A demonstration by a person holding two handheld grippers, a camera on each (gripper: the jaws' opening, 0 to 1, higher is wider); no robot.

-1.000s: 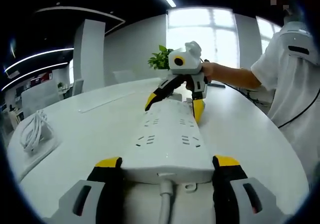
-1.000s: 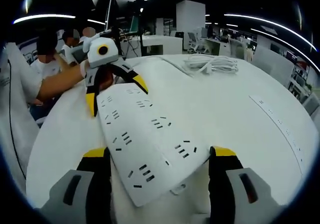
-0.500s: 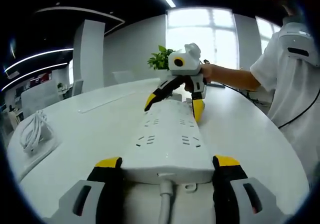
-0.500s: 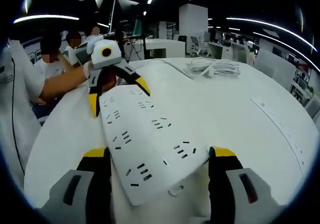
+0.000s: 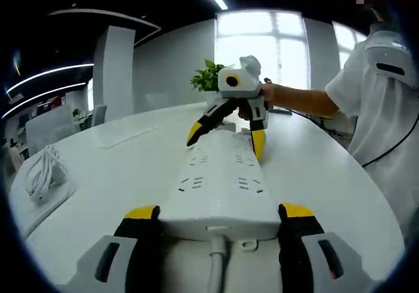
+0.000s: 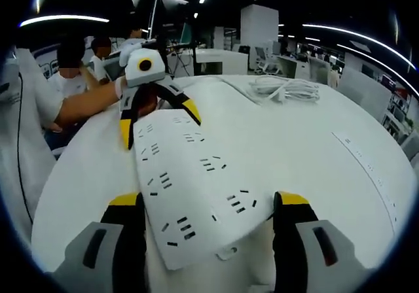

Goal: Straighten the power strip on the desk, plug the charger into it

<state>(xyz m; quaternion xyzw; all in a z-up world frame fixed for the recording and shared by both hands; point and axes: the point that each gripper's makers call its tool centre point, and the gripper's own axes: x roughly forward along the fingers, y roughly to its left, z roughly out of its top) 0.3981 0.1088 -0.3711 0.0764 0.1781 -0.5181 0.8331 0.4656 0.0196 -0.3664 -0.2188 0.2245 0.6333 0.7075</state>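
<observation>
A wide white power strip (image 5: 219, 182) lies lengthwise on the round white table (image 5: 118, 175). My left gripper (image 5: 219, 211) is shut on its cable end, one jaw against each long side, and the cord (image 5: 216, 273) runs out between them. My right gripper (image 5: 226, 139) clamps the far end. In the right gripper view the power strip (image 6: 190, 175) sits skewed between my right gripper (image 6: 209, 198) jaws, and the left gripper (image 6: 157, 124) straddles its far end. A coiled white charger cable (image 5: 42, 172) rests at the table's left edge, and the charger cable (image 6: 285, 87) also shows at the far right.
A person in a white shirt (image 5: 386, 110) stands at the table's right side, holding the grippers. A potted plant (image 5: 209, 77) stands behind the table. A flush socket panel (image 5: 131, 133) is set into the tabletop. Seated people (image 6: 65, 77) and office desks fill the background.
The power strip has turned slightly between the jaws in the right gripper view. Both grippers keep their hold on its ends.
</observation>
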